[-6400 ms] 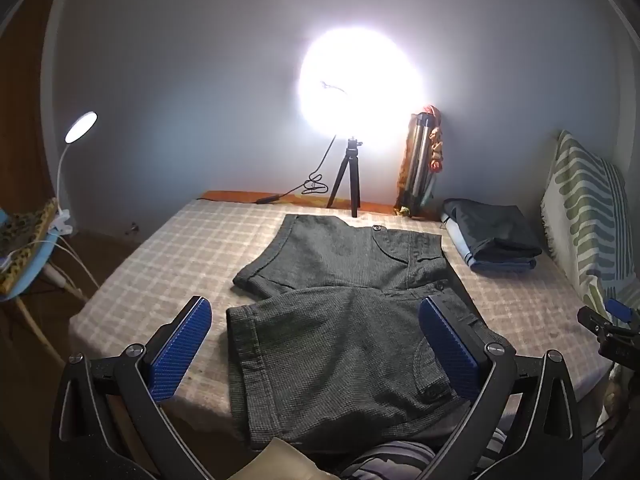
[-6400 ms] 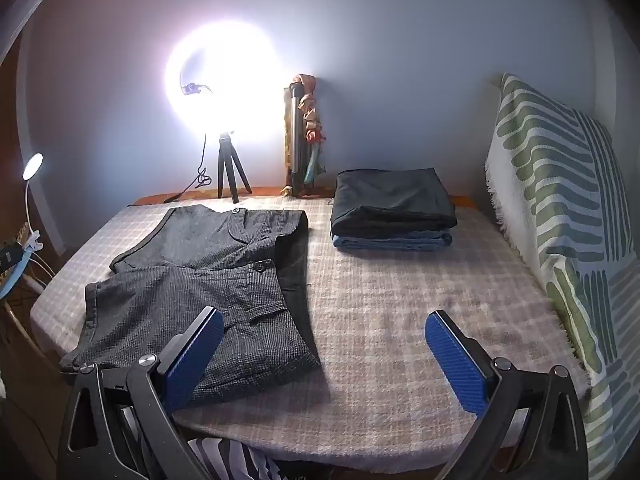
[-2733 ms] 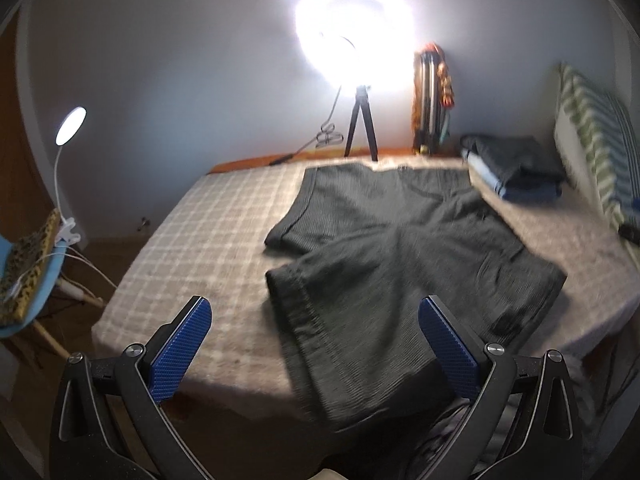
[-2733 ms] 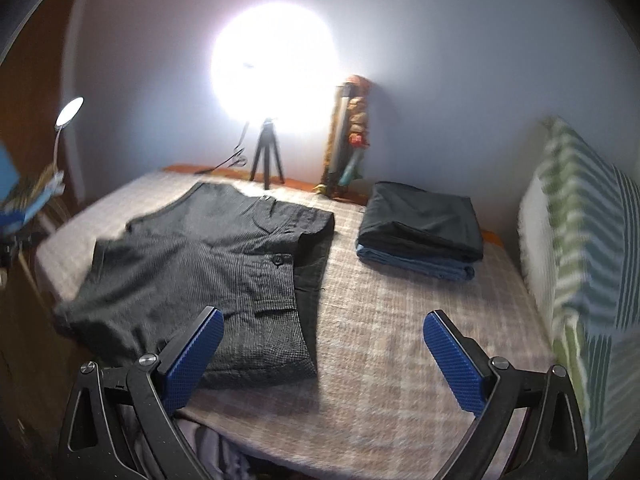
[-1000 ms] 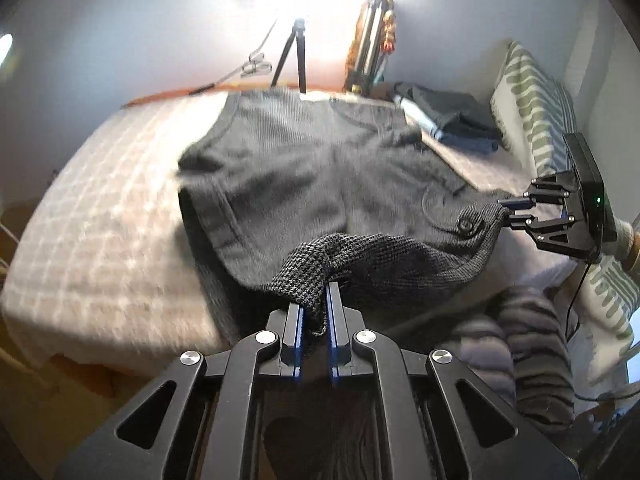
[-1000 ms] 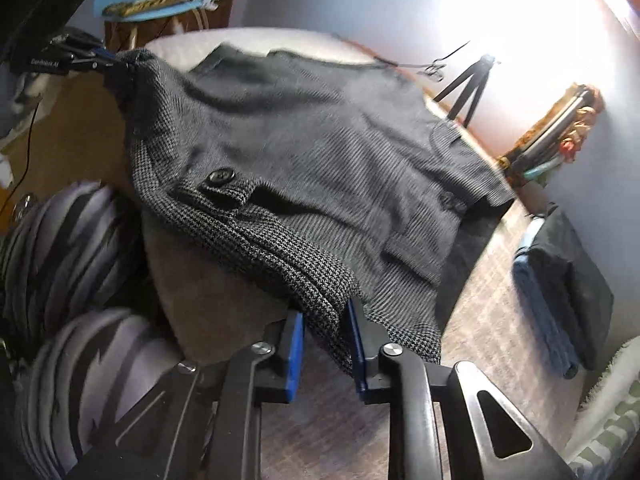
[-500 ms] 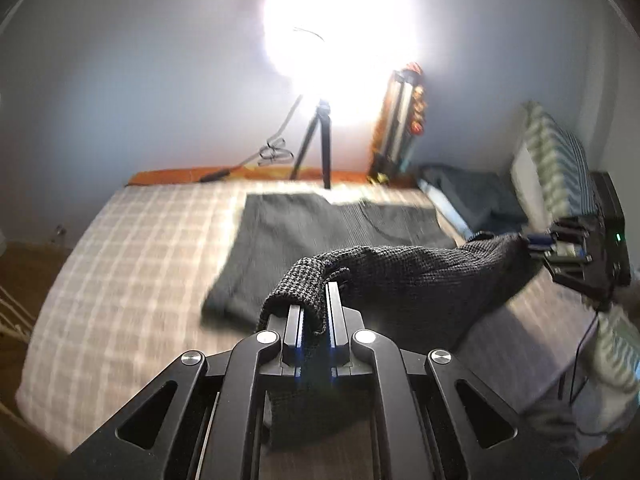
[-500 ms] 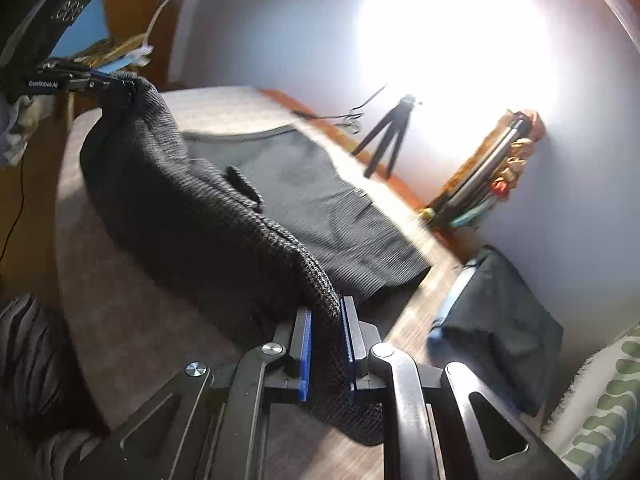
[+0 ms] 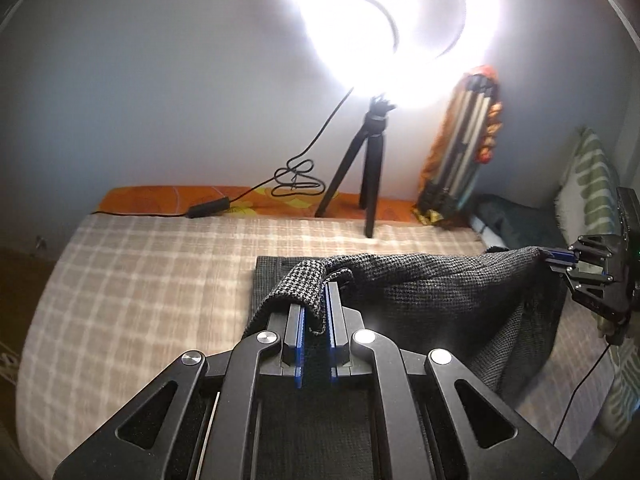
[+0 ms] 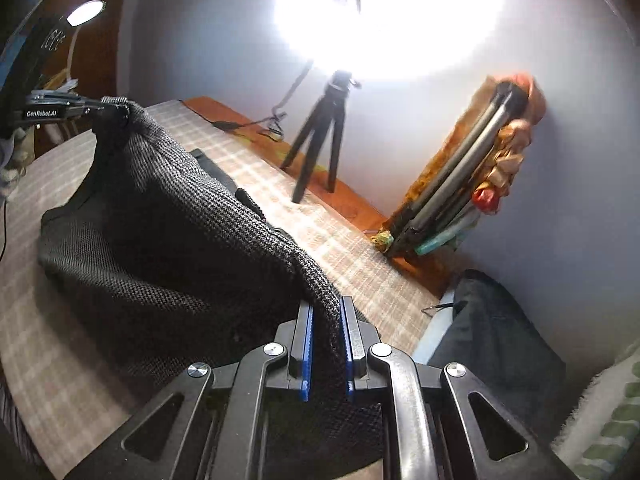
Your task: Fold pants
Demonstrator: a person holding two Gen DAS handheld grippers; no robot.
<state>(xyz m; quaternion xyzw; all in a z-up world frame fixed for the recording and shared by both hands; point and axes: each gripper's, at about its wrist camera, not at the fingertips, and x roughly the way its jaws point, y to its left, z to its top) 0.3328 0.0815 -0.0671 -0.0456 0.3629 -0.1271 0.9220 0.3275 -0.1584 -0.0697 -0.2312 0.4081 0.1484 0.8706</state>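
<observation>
Above the bed [image 9: 120, 288], you hold the pants [image 9: 440, 292] aloft.
Left gripper [image 9: 314, 320] and right gripper [image 10: 326, 344] have their jaws clamped on opposite corners; soft, limp cloth sags, so grip hems.

wall: pale grey ahead of me | light: ring light [image 9: 394, 20] on tripod [image 9: 366, 168] at bed's far edge | bed [image 9: 132, 276]: checked cover | far right corner: striped pillow [image 9: 592, 188], bundled tripod [image 10: 460, 184] leaning on wall

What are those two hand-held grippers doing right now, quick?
Left hand-held gripper: closed on an edge of the grey shorts.
Right hand-held gripper: closed on another edge of the same shorts.
</observation>
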